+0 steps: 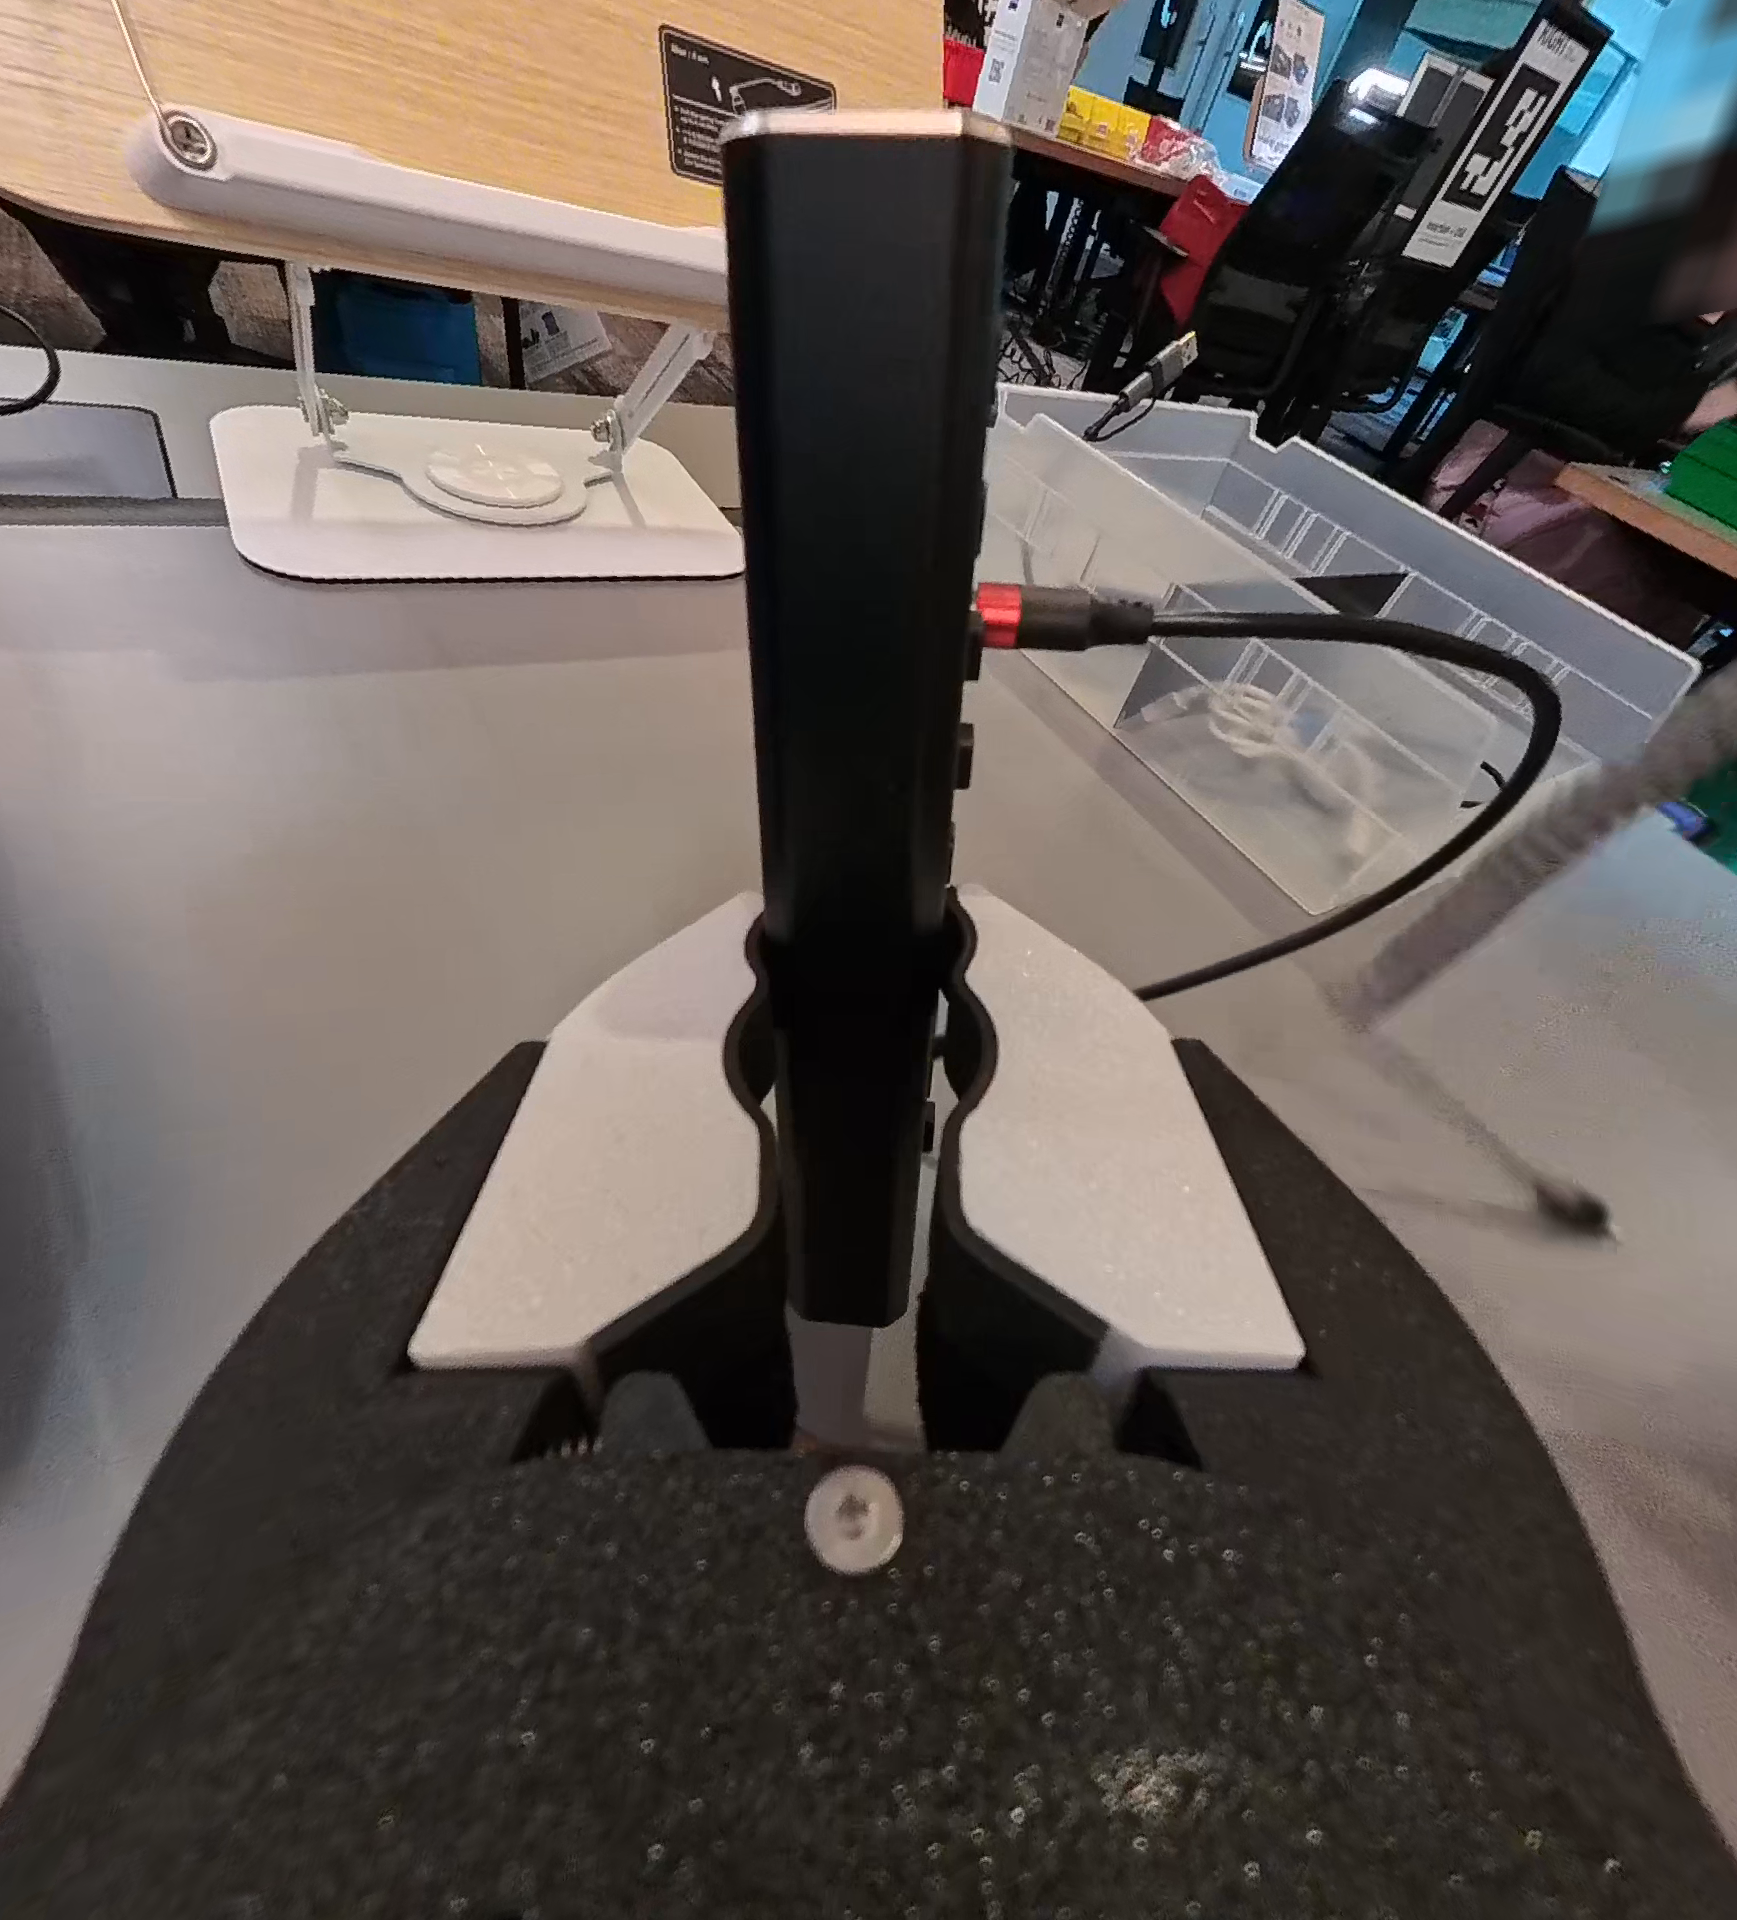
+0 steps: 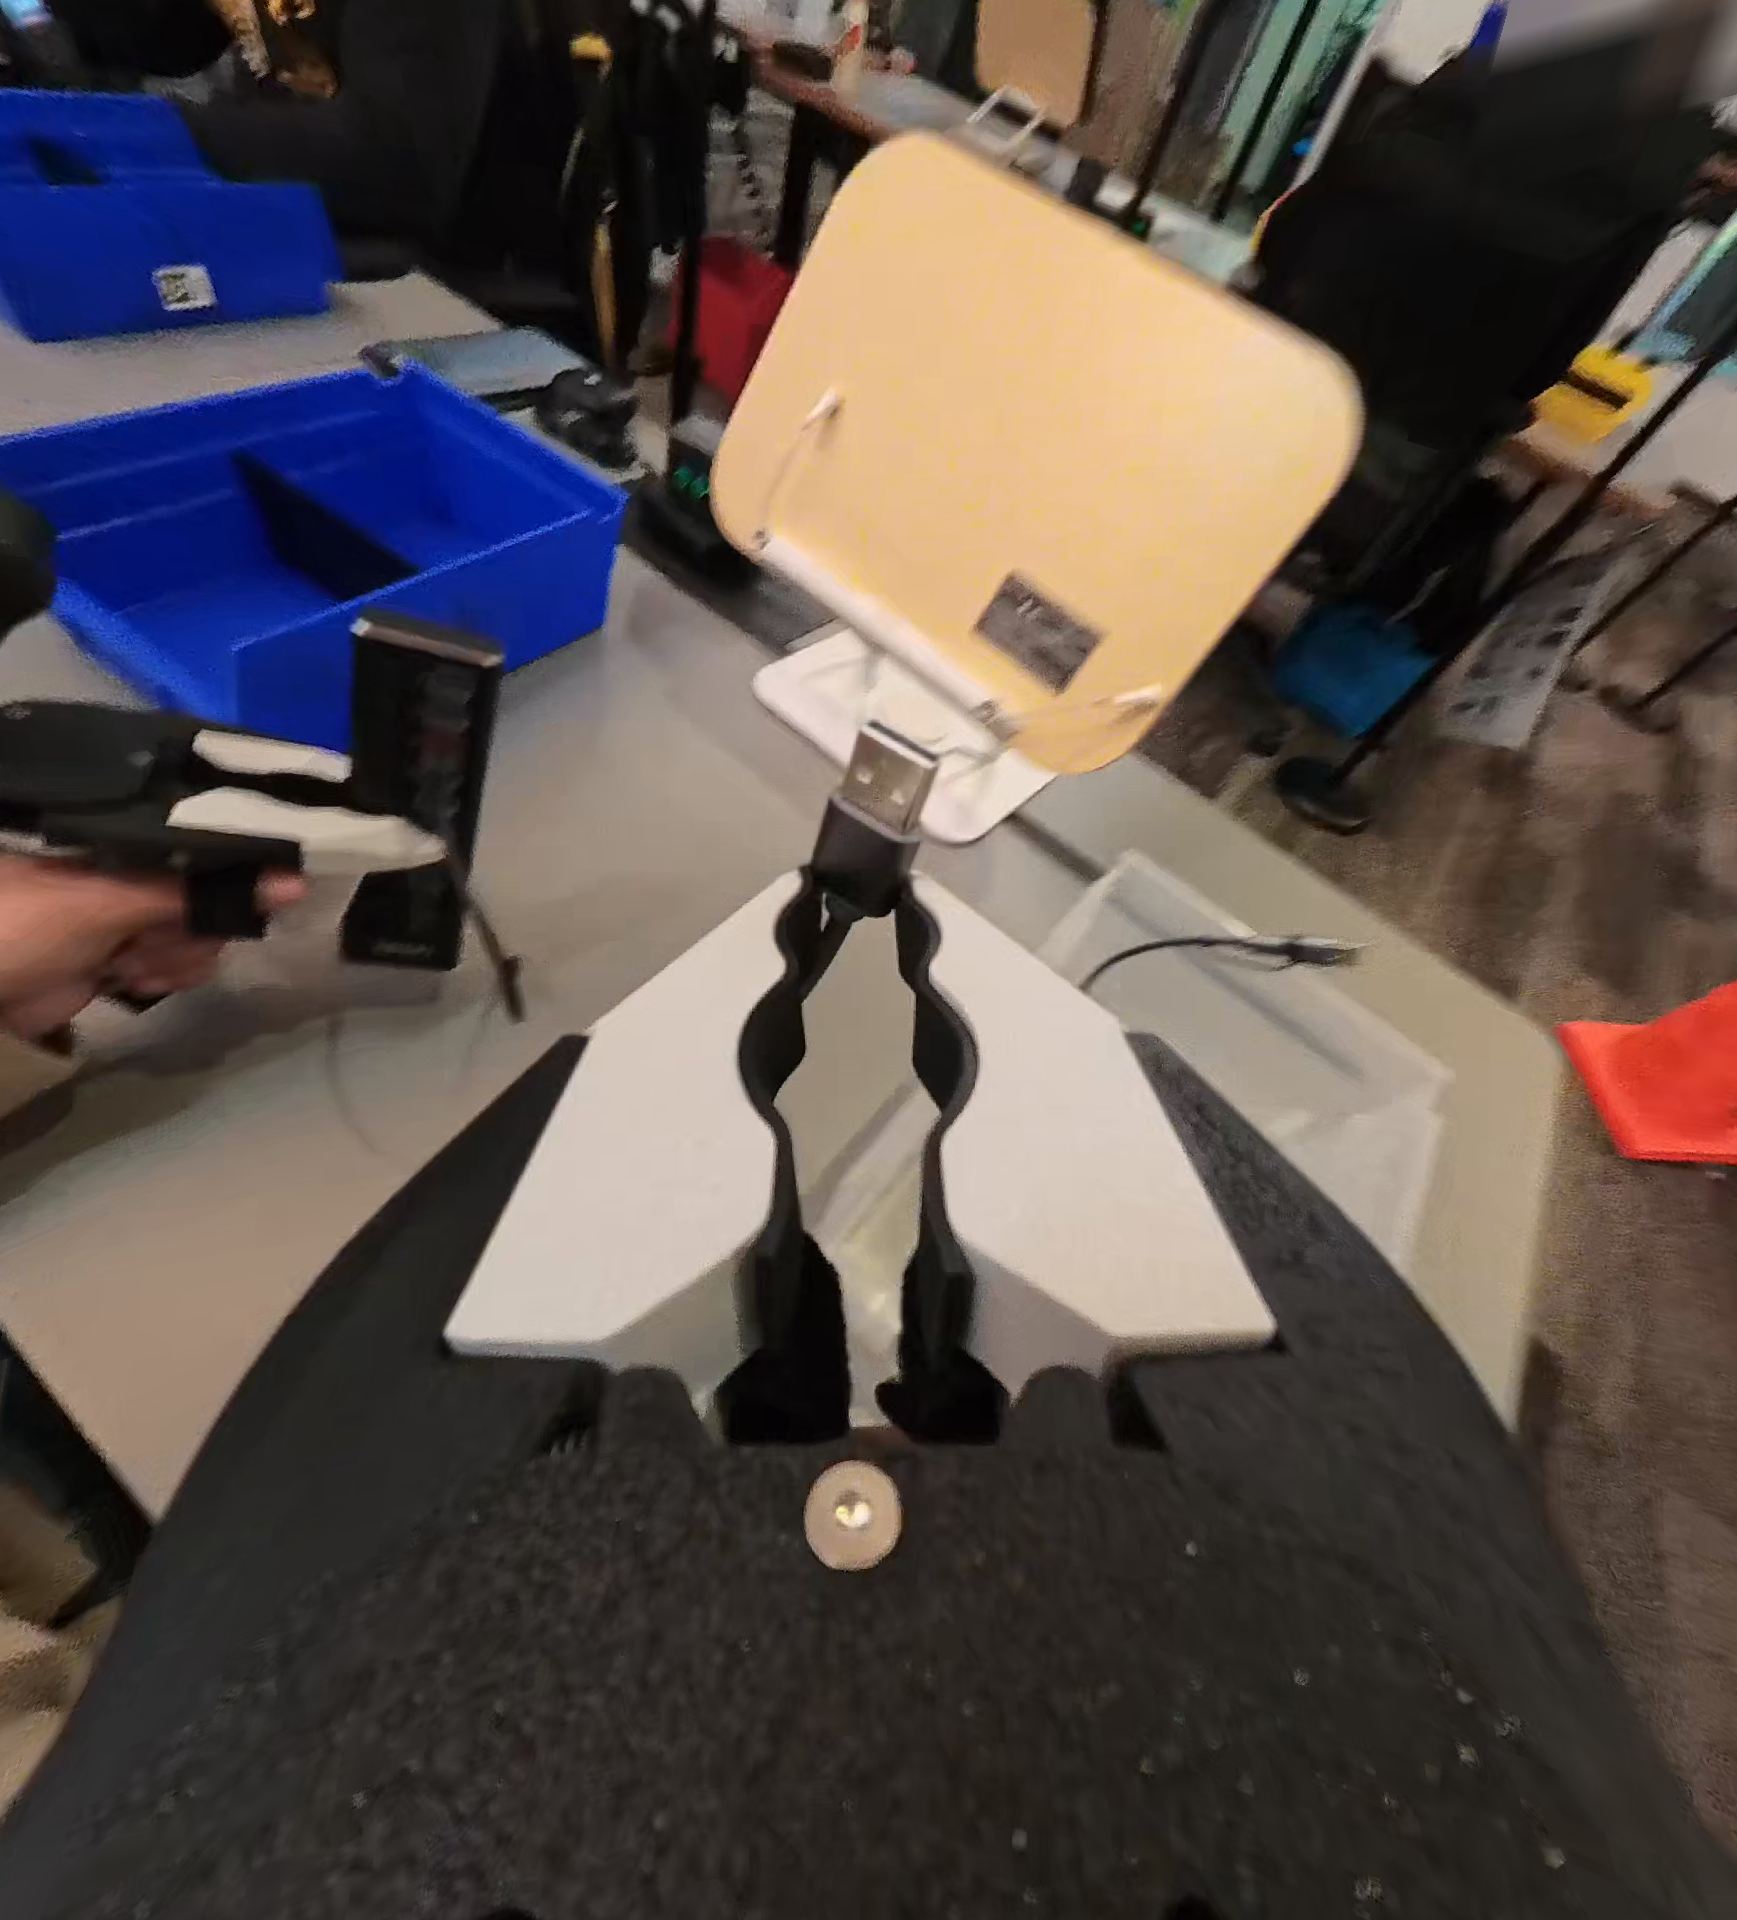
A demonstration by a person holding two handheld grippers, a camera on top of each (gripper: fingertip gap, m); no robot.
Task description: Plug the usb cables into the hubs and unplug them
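Note:
My left gripper (image 1: 859, 935) is shut on a black USB hub (image 1: 859, 520) and holds it upright above the grey table (image 1: 324, 831). A red-collared USB plug (image 1: 1046, 613) sits in a port on the hub's right side, and its black cable (image 1: 1466, 821) loops to the right. My right gripper (image 2: 859, 894) is shut on a black USB-A plug (image 2: 879, 790) whose metal end points forward. In the right wrist view the left gripper (image 2: 407, 821) and the hub (image 2: 422, 727) are off to the left, apart from this plug.
A tilted wooden board on a white stand (image 1: 490, 499) stands behind the hub; it also shows in the right wrist view (image 2: 1030, 436). A clear divided bin (image 1: 1311, 644) with another cable's plug (image 1: 1165, 369) on it is at the right. Blue bins (image 2: 303, 540) stand left. An orange cone (image 2: 1705, 1081) lies on the floor. Tip to tip, the grippers are about 30 centimetres apart.

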